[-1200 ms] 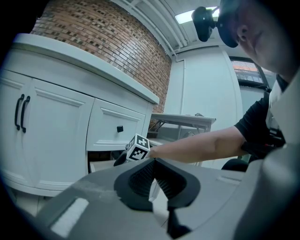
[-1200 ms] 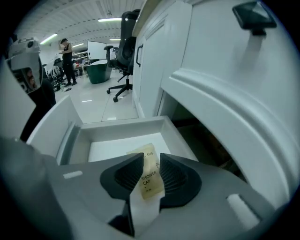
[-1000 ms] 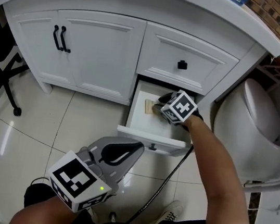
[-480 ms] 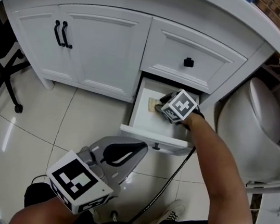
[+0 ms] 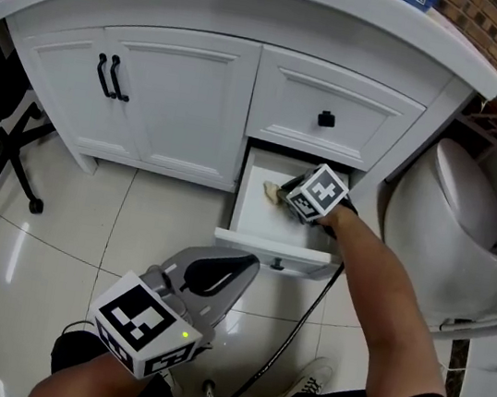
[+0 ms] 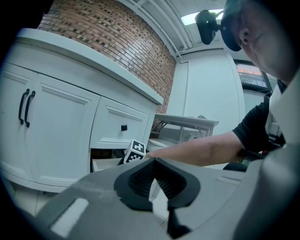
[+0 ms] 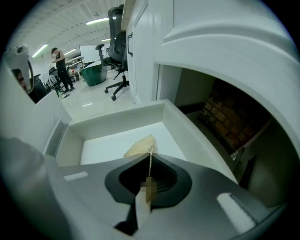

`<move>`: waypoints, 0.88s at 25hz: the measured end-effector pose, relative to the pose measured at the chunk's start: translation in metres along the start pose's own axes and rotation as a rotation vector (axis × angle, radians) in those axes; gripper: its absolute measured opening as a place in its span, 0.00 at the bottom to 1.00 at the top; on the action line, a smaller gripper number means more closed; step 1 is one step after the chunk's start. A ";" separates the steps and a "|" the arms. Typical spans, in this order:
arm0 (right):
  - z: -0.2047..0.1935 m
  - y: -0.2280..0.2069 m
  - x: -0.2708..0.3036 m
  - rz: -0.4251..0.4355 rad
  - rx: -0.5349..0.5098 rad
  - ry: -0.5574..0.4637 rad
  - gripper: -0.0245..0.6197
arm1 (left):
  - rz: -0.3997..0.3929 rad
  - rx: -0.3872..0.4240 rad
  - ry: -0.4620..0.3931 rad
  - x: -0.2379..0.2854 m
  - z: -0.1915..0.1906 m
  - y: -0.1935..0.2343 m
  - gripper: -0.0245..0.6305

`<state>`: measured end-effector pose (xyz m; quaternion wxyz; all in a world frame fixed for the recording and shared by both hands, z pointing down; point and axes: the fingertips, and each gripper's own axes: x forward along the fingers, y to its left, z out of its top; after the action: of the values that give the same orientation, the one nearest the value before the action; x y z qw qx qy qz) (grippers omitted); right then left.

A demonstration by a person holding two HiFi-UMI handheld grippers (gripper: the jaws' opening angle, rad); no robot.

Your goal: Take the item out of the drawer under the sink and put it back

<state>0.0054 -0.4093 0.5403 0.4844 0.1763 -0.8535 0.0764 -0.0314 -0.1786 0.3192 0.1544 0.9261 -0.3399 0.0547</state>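
Two grippers; my right gripper point(image 7: 150, 158) has just closed onto the flat beige paper packet point(image 7: 139, 146) inside the open white drawer point(image 5: 270, 242); my left gripper point(image 6: 153, 161) is clenched, empty.

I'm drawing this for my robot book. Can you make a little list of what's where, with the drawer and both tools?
drawer: lower drawer pulled open, below the shut upper drawer
item: thin tan packet inside the lower drawer
right tool: jaws have just been closing, now pinching the packet
left tool: shut, empty, held over the floor
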 end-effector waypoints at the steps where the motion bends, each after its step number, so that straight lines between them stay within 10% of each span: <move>1: 0.002 0.000 -0.002 -0.014 -0.014 0.004 0.05 | 0.001 0.004 0.000 0.000 0.000 0.000 0.05; 12: 0.030 0.004 -0.064 -0.115 -0.043 -0.121 0.05 | 0.003 0.039 -0.009 -0.005 0.001 -0.004 0.05; 22: 0.051 0.038 -0.176 -0.173 0.102 -0.434 0.05 | 0.023 0.066 -0.026 -0.009 0.005 -0.006 0.05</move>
<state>0.0330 -0.3490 0.3649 0.2850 0.2854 -0.9143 0.0377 -0.0344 -0.1710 0.3110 0.1189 0.9273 -0.3506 0.0557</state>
